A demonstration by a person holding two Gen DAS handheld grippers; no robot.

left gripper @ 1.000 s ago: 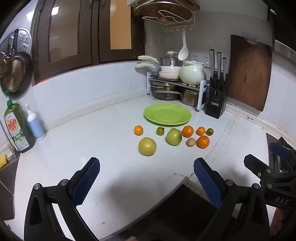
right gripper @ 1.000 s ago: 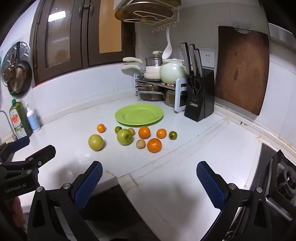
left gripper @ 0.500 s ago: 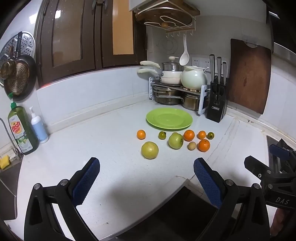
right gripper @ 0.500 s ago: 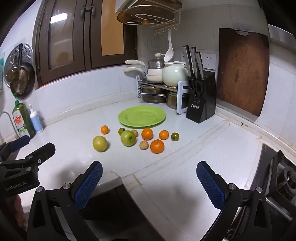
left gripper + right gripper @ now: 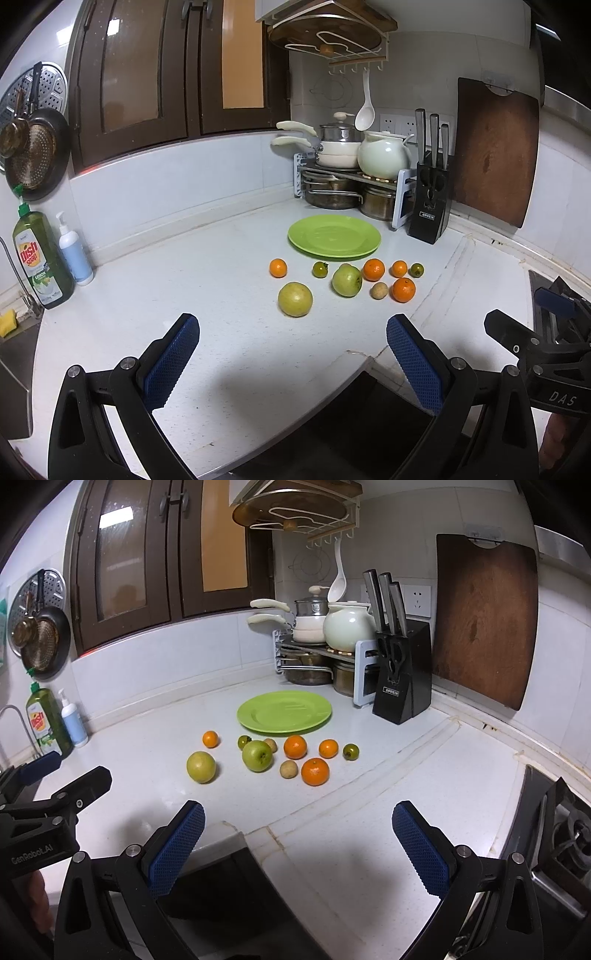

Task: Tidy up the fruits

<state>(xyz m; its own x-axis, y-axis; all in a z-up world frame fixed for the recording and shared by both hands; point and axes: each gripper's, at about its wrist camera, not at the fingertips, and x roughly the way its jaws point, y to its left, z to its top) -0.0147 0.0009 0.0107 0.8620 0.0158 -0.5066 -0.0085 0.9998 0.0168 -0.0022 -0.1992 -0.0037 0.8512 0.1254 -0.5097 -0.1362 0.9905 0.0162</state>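
Several fruits lie on the white counter in front of an empty green plate: a yellow-green pear, a green apple, several oranges such as the nearest one, a small brown fruit and two small dark green ones. My left gripper is open and empty, well short of the fruits. My right gripper is open and empty too, near the counter's front edge.
A pot rack with pots and a white kettle stands in the back corner, beside a black knife block. A wooden cutting board leans on the right wall. Dish soap stands left. A stove is right.
Both grippers have tilted or risen slightly, so the fruits and plate sit lower in both views. Nothing on the counter has moved. Both stay open.
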